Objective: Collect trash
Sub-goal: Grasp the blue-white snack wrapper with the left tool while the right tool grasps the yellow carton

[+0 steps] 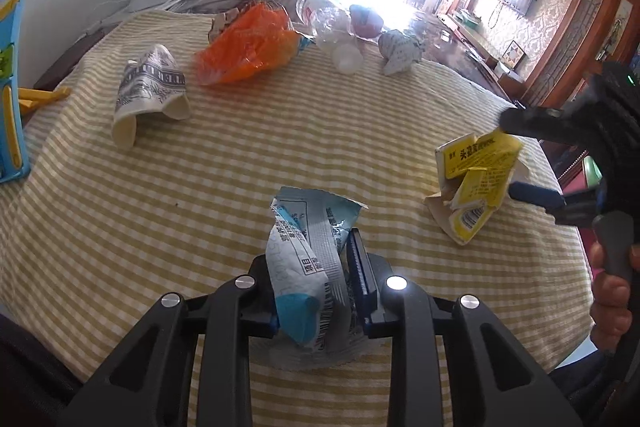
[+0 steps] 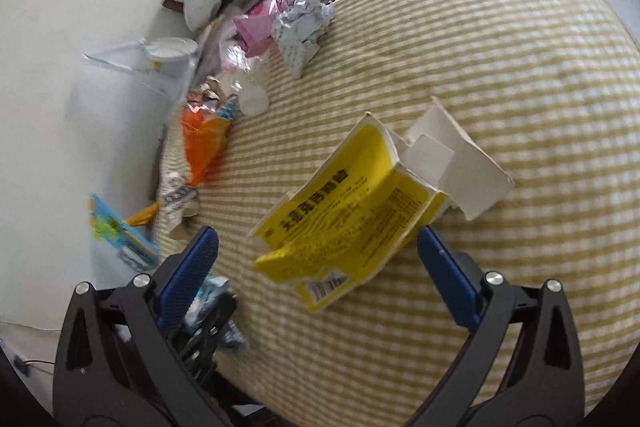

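We're pinching the blue-and-white wrapper (image 1: 308, 267) in the left gripper (image 1: 320, 291): jaws pressed in on it from both sides, wrapper standing crumpled between the pads, bottom edge seemingly resting on the striped cloth (image 1: 240, 167) that covers the tabletop. Gripper's angling down at the cloth, which suits a pick off a flat surface.

Right gripper (image 2: 316, 259) is tilting down too, jaws spread wide on either side of the torn yellow carton (image 2: 352, 211). Pads aren't touching it yet, so nothing's held there. Carton's lying flattened and splayed open, white flaps up. Probably needs a bite across the folded yellow body, not the loose flaps. From the left view we're also seeing a hand (image 1: 612, 291) wrapped round the right gripper's handle at the frame edge.

Farther out, more trash waiting on the cloth: printed paper cup (image 1: 148, 87) on its side, orange plastic bag (image 1: 248, 47), clear plastic bottle (image 1: 324, 15), crumpled paper ball (image 1: 400, 49). No bin visible in either view, so we can't say where the trash goes. The right view is motion-blurred on its left side.
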`<action>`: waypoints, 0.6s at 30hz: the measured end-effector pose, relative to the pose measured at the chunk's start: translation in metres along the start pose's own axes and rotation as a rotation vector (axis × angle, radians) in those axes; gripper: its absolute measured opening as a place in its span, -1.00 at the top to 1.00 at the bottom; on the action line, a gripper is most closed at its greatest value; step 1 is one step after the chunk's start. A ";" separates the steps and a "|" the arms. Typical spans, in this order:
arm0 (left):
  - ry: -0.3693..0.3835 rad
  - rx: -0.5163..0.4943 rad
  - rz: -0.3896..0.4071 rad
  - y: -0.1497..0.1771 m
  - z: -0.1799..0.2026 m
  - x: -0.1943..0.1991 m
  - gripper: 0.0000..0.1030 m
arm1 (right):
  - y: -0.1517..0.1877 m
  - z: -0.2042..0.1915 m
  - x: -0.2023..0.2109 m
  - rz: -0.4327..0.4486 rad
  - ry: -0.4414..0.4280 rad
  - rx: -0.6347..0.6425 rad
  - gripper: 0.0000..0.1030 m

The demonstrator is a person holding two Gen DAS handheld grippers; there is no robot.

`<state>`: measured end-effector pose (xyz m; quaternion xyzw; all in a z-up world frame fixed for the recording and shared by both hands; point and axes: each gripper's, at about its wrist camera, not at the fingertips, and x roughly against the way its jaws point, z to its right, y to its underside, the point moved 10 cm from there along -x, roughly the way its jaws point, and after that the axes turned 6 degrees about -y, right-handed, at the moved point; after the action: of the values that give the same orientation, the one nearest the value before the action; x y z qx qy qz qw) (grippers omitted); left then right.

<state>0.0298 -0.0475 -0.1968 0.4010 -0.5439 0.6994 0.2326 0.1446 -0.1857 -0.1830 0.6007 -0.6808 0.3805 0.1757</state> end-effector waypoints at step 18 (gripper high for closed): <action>-0.013 0.038 0.030 -0.008 -0.026 -0.005 0.03 | 0.002 -0.030 -0.057 -0.086 0.209 0.246 -0.91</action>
<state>0.0304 -0.0197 -0.1983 0.4016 -0.5382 0.7103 0.2109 0.1482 -0.1246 -0.2043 0.6033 -0.5808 0.5135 0.1869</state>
